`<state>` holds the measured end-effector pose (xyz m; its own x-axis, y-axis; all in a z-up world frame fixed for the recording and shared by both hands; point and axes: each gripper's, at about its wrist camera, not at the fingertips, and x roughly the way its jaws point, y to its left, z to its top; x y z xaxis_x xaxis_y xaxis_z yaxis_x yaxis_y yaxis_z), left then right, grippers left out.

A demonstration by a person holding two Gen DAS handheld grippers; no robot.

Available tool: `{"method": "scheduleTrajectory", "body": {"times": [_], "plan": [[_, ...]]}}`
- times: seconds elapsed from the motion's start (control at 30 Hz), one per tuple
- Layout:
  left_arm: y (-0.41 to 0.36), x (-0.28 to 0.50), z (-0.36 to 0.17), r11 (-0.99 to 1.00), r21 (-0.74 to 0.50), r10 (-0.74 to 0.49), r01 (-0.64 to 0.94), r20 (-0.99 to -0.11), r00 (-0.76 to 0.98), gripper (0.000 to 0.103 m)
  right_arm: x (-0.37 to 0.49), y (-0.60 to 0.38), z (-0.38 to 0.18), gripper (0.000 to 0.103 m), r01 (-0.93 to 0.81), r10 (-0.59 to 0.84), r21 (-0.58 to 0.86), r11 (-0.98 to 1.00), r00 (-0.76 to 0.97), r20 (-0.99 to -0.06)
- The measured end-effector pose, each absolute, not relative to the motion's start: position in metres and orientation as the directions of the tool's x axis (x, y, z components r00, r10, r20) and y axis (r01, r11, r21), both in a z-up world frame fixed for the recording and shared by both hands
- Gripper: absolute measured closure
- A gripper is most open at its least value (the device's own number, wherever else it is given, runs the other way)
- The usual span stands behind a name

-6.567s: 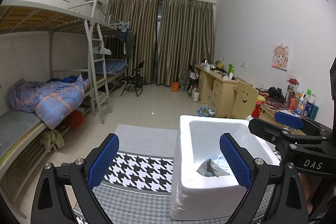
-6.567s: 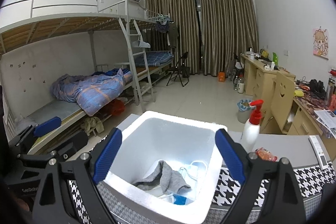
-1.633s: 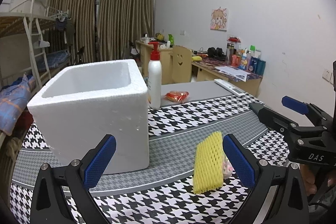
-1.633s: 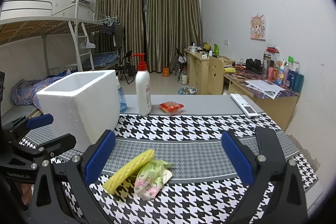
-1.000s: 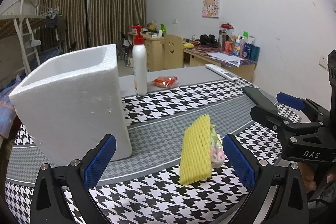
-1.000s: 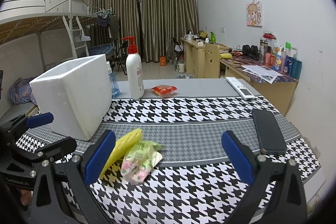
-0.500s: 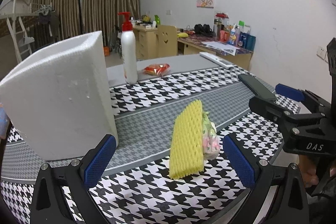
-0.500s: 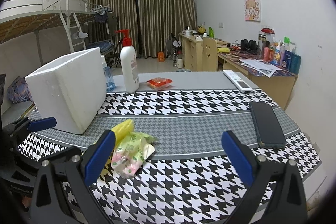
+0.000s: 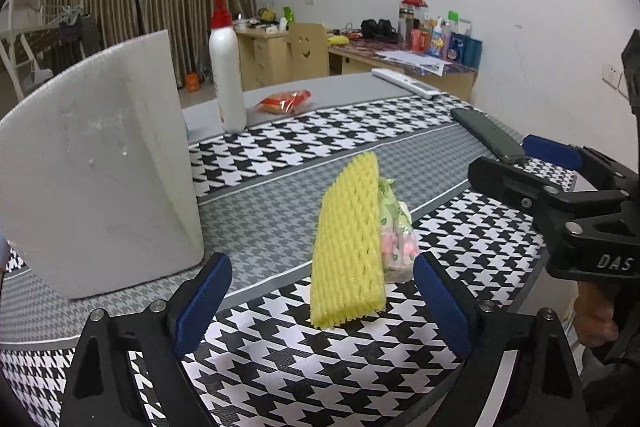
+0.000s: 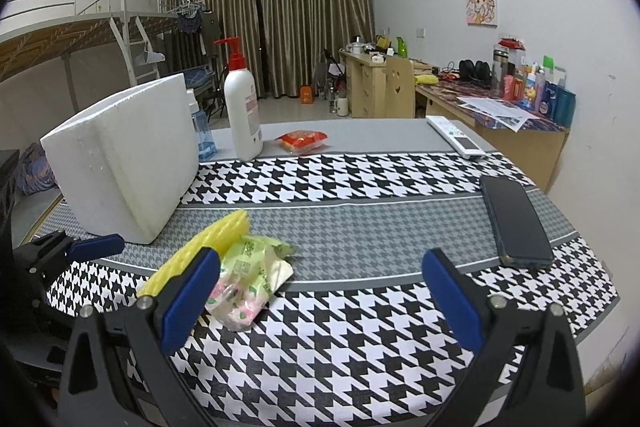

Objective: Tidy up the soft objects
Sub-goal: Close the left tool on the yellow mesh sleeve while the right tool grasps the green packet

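A yellow foam net sleeve (image 9: 349, 247) lies on the houndstooth tablecloth (image 9: 304, 367), with a green and pink tissue pack (image 9: 394, 231) against its right side. Both show in the right wrist view: sleeve (image 10: 208, 243), pack (image 10: 250, 275). A white foam box (image 9: 100, 171) stands to the left, also in the right wrist view (image 10: 124, 155). My left gripper (image 9: 322, 301) is open, just short of the sleeve. My right gripper (image 10: 320, 291) is open and empty, right of the pack.
A white pump bottle (image 10: 242, 111), a red snack packet (image 10: 303, 140), a white remote (image 10: 456, 142) and a dark phone (image 10: 514, 221) lie on the table. A small blue bottle (image 10: 202, 135) stands behind the box. Desks line the right wall.
Both grippers have come down from above the foam box and swung right to the sleeve and pack. Over the last second they lowered and closed in on them.
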<state>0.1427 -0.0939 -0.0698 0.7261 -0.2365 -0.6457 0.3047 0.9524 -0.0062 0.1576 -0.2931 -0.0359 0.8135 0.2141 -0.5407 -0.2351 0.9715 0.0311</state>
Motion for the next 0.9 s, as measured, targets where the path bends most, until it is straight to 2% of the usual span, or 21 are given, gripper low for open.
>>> {"method": "scheduleTrajectory", "body": {"times": [0.17,0.37,0.9], "plan": [[-0.095,0.147,-0.076,0.952,-0.003,-0.23,0.305,-0.663,0.713,0.016,0.16,-0.292,-0.041,0.001,-0.238,0.218,0.038,0.971,0.801,-0.558],[-0.097,0.154,-0.081,0.954,0.0,-0.219,0.3,-0.683,0.697,0.027,0.161,-0.29,-0.046,0.001,-0.241,0.22,0.042,0.97,0.787,-0.576],[-0.095,0.163,-0.09,0.953,-0.026,-0.229,0.301,-0.712,0.664,0.081,0.169,-0.276,-0.057,0.001,-0.261,0.235,0.052,0.964,0.745,-0.625]]}}
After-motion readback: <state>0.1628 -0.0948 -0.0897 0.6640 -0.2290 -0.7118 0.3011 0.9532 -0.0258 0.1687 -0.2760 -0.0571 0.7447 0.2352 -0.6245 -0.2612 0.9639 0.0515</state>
